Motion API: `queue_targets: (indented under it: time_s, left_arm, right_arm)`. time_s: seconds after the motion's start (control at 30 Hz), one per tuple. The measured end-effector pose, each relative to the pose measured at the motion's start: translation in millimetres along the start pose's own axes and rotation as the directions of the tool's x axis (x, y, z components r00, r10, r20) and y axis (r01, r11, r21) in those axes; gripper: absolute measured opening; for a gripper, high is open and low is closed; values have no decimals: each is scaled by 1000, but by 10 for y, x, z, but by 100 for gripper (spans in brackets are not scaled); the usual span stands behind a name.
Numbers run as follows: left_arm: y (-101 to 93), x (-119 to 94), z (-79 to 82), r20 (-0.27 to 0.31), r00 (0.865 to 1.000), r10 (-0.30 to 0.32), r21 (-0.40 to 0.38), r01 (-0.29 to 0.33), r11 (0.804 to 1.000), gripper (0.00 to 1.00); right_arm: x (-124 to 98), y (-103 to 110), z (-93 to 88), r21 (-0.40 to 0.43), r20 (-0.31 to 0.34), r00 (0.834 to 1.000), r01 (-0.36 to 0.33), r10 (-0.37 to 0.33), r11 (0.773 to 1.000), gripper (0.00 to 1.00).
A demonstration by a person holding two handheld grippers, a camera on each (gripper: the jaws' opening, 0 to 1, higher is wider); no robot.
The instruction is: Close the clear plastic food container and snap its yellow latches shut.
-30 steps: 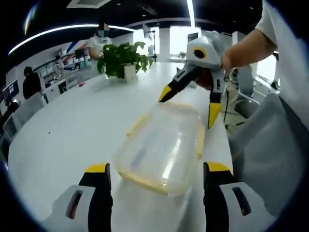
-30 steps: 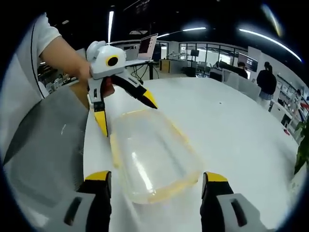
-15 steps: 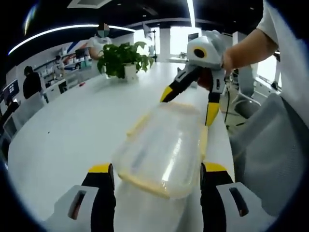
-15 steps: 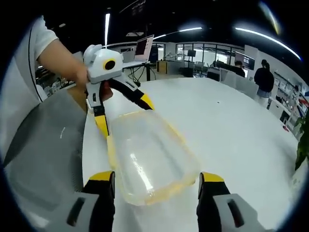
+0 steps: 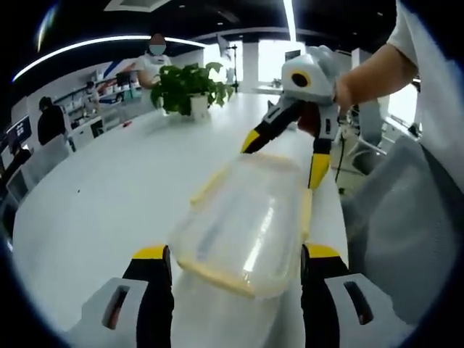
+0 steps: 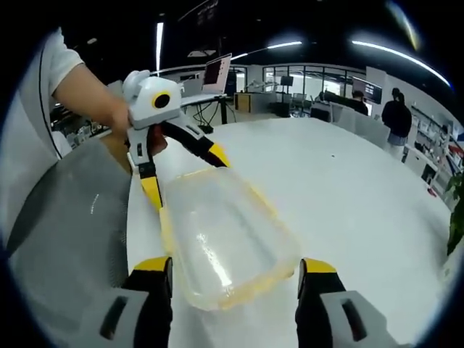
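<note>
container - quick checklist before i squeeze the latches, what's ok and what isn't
1. Lid on container: ok, it sits on top, on the table.
2. Left tool open across the near end: ok.
3. Right tool open across the opposite end: ok.
4. Yellow latches snapped shut: cannot tell.
5. Lid seated evenly all round: cannot tell, clear plastic blurs the rim.
6. Nothing touching the container: ok, plant stands far off.
</note>
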State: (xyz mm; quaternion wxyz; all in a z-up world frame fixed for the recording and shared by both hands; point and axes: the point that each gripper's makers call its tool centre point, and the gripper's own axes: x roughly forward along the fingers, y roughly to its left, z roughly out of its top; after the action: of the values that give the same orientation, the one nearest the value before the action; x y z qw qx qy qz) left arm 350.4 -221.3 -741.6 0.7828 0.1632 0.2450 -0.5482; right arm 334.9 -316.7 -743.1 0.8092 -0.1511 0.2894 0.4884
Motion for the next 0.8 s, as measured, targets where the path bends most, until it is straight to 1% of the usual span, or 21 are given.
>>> queue_targets:
  time_s: [0.2, 0.43, 0.8]
  left_arm:
    - [31, -162, -117, 5, 1000, 7, -10, -7, 1000, 71]
    - [80, -401, -279, -6, 1000, 13, -17, -13, 1000, 71]
    - [235, -761, -528, -5, 1000, 27, -28, -27, 999, 71]
  right_arm:
    - [137, 142, 104, 1, 5, 1000, -4, 4, 1000, 69]
    - [311, 307, 230, -2, 9, 1000, -12, 12, 1000, 68]
    - [644, 518, 471, -8, 12, 1000, -23, 23, 1000, 68]
